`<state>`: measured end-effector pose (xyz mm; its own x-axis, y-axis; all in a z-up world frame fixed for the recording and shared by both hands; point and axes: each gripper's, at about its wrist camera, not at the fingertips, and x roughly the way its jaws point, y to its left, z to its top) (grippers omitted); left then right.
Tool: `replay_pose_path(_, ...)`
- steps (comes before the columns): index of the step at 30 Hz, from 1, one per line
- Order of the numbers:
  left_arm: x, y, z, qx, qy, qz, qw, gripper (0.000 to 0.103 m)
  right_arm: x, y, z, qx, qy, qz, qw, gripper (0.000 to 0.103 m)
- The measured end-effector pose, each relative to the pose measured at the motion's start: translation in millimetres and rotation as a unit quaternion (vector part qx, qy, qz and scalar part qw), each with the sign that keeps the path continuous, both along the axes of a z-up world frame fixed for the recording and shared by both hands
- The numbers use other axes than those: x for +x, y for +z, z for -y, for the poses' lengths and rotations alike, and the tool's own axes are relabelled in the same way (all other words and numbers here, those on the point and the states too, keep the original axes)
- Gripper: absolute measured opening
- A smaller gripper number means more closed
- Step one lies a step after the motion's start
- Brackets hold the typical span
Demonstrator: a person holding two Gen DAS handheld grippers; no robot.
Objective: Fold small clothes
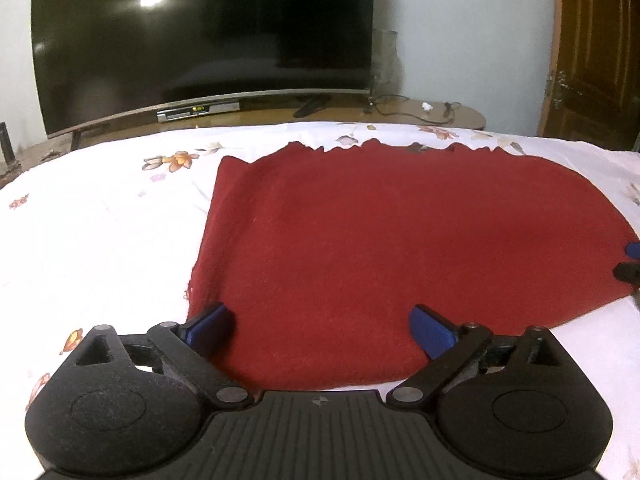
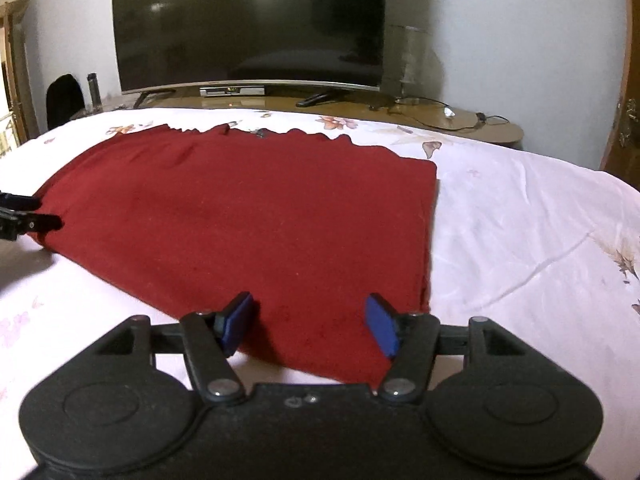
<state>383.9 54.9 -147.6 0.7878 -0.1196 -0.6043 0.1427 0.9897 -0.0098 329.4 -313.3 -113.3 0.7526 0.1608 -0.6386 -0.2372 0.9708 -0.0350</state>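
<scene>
A dark red garment (image 1: 380,240) lies flat on the white floral bedsheet (image 1: 100,232), with a ragged far edge. My left gripper (image 1: 320,326) is open, its blue pads (image 1: 210,326) spread over the garment's near left corner. In the right wrist view the same garment (image 2: 248,216) lies spread out, and my right gripper (image 2: 310,320) is open over its near right corner, blue pads (image 2: 382,324) apart. The right gripper's tips show at the right edge of the left wrist view (image 1: 632,260). The left gripper shows at the left edge of the right wrist view (image 2: 24,216).
A large dark television (image 1: 200,36) stands on a wooden stand (image 1: 400,112) beyond the bed, with a set-top box (image 1: 198,111) and cables (image 1: 412,108). A wooden door (image 1: 596,48) is at the right. The bedsheet (image 2: 520,232) extends right of the garment.
</scene>
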Motion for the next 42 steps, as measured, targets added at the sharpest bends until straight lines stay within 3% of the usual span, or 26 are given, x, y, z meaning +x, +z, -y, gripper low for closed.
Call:
replay_pose_path(4, -10, 7, 1, 0.006, 0.005, 0.004, 1.0, 0.097, -7, 11, -11, -0.009, -0.018, 0.016, 1.0, 0.053)
replay_pose_path(6, -8, 1, -2, 0.003, 0.004, -0.006, 1.0, 0.097, -13, 13, -11, -0.005, -0.024, 0.027, 0.999, 0.054)
replay_pose_path(8, -7, 3, -3, 0.001, 0.005, -0.01, 0.9999, 0.097, -7, -2, -5, 0.001, -0.04, -0.009, 0.999, 0.057)
replay_pose_path(13, -11, 3, 0, 0.009, 0.008, -0.009, 0.9999, 0.097, -12, 11, -13, 0.002, -0.051, 0.014, 0.999, 0.056)
replay_pose_path(15, -11, 2, 0, 0.008, 0.009, -0.008, 0.9999, 0.098, -6, 1, -15, -0.006, -0.056, -0.011, 0.998, 0.057)
replay_pose_path(27, -12, 1, -2, 0.006, 0.006, -0.009, 0.9999, 0.099, 0, -5, -17, -0.004, -0.075, -0.008, 0.997, 0.062)
replay_pose_path(32, -25, 20, -5, 0.006, 0.019, -0.014, 0.9997, 0.099, 3, 7, -19, -0.005, -0.082, -0.028, 0.996, 0.061)
replay_pose_path(34, -37, 24, -15, -0.021, 0.033, -0.016, 0.9991, 0.099, -6, 16, -18, 0.008, -0.078, -0.012, 0.997, 0.061)
replay_pose_path(37, -53, 22, -38, -0.128, 0.062, -0.049, 0.9886, 0.099, -16, 20, -20, 0.012, -0.074, -0.009, 0.997, 0.061)
replay_pose_path(40, -61, 6, -61, -0.264, 0.092, -0.09, 0.9559, 0.098, -24, 22, -24, 0.024, -0.069, -0.013, 0.997, 0.061)
replay_pose_path(42, -63, -2, -71, -0.335, 0.107, -0.09, 0.9318, 0.099, -26, 24, -28, 0.032, -0.066, -0.012, 0.997, 0.061)
